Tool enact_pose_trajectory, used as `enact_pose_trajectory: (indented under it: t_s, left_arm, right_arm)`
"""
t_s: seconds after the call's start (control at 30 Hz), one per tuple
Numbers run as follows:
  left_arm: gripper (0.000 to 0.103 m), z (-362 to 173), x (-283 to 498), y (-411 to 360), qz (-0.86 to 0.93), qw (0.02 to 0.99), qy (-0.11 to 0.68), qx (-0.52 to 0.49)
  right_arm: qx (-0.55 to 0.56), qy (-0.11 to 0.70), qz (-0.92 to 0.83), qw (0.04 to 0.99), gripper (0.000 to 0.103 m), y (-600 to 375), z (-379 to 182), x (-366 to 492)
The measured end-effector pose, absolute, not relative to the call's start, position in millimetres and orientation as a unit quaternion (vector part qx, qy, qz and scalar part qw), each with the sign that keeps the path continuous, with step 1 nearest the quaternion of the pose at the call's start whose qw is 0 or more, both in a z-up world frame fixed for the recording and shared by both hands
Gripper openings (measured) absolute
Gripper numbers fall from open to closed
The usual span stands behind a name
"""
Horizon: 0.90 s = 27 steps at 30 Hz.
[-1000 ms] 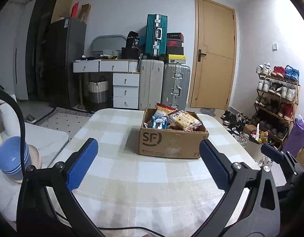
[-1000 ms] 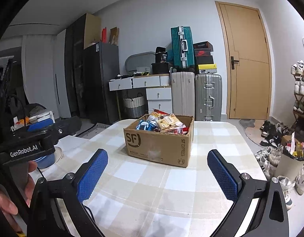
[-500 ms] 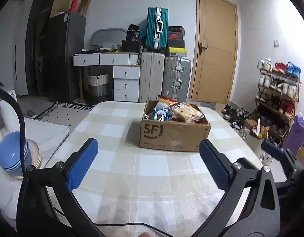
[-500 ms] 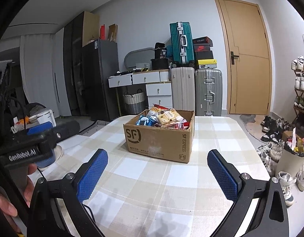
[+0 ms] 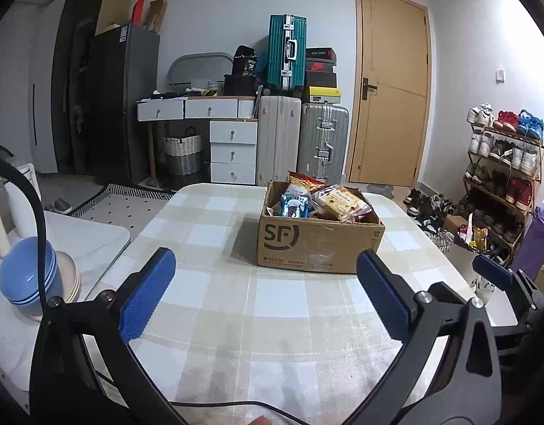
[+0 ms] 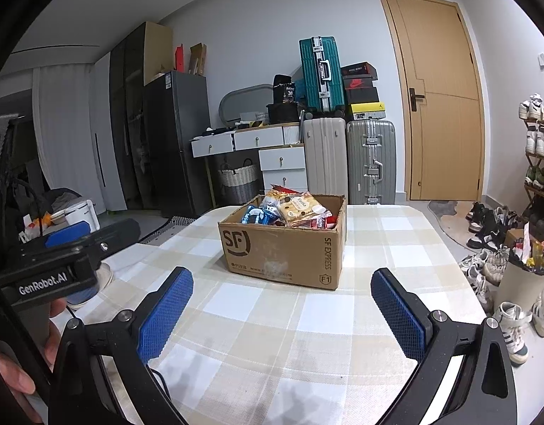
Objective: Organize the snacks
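Note:
A brown cardboard SF box stands on the checked tablecloth, past the middle of the table. It is heaped with snack packets: a blue one, a biscuit pack, red ones. My left gripper is open and empty, well short of the box. My right gripper is open and empty too, just short of the box's near face. The left gripper's body also shows at the left in the right wrist view.
Stacked blue bowls sit on a white side table at the left. Suitcases, white drawers and a door stand behind the table. A shoe rack and loose shoes lie at the right.
Both views have tipped slightly downward and the box sits a little lower in frame. Both grippers stay open; nothing was taken or released.

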<state>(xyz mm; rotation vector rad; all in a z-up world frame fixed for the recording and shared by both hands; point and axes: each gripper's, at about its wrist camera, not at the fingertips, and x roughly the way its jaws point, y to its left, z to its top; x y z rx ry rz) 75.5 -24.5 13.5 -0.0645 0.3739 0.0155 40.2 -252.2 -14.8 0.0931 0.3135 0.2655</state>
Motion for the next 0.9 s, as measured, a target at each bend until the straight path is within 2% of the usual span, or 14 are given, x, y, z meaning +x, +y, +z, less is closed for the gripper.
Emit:
enact_pose_trajectory:
  t_s: [0.9]
  left_arm:
    - [0.102,14.3,72.1,-22.0,0.016,0.980,0.195,-0.028]
  right_arm:
    - [0.049,0.162,0.132,0.977,0.102,-249.8,-17.0,39.6]
